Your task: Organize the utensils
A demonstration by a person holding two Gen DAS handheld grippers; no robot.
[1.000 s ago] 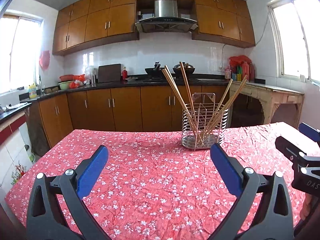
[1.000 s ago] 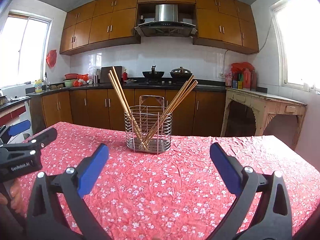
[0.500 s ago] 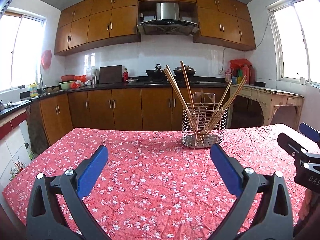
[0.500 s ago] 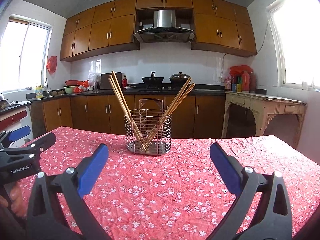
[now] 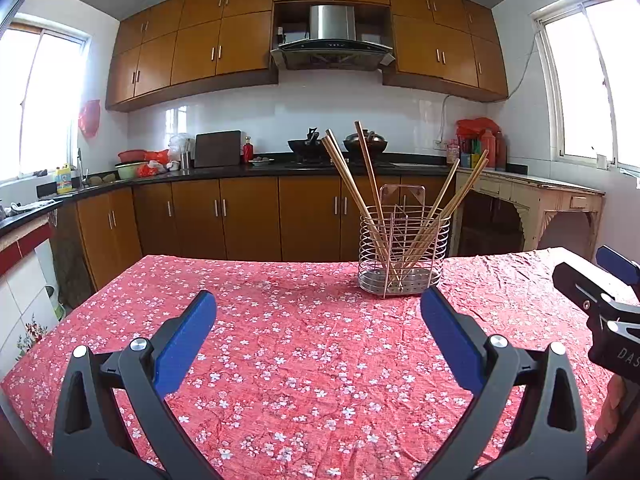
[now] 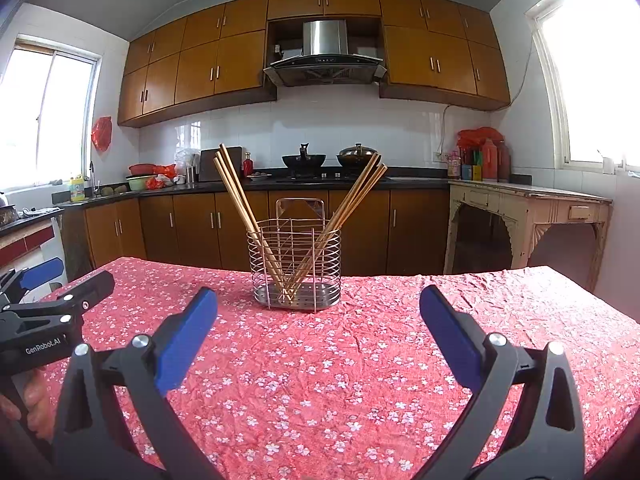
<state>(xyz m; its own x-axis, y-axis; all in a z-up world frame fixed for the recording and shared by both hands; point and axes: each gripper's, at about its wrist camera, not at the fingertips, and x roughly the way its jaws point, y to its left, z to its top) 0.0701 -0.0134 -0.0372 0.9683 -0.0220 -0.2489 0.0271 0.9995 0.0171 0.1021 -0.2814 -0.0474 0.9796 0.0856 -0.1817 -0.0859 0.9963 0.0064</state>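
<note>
Wooden chopsticks (image 6: 240, 204) are being held splayed in a wire-mesh metal caddy (image 6: 296, 268), dead ahead of the empty, spread right gripper (image 6: 318, 320), the nearer one; left gripper (image 5: 318, 322) likewise agape.

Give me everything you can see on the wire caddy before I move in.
The caddy is an oval basket of thin horizontal metal rings on upright wires, with a perforated steel base and a tall wire loop rising at the back. Wire dividers cross inside. It stands upright on the red floral tablecloth, towards the far edge. Wooden chopsticks stand in it, some leaning left, others right, their lower ends on the base. Neither claw touches it.
</note>
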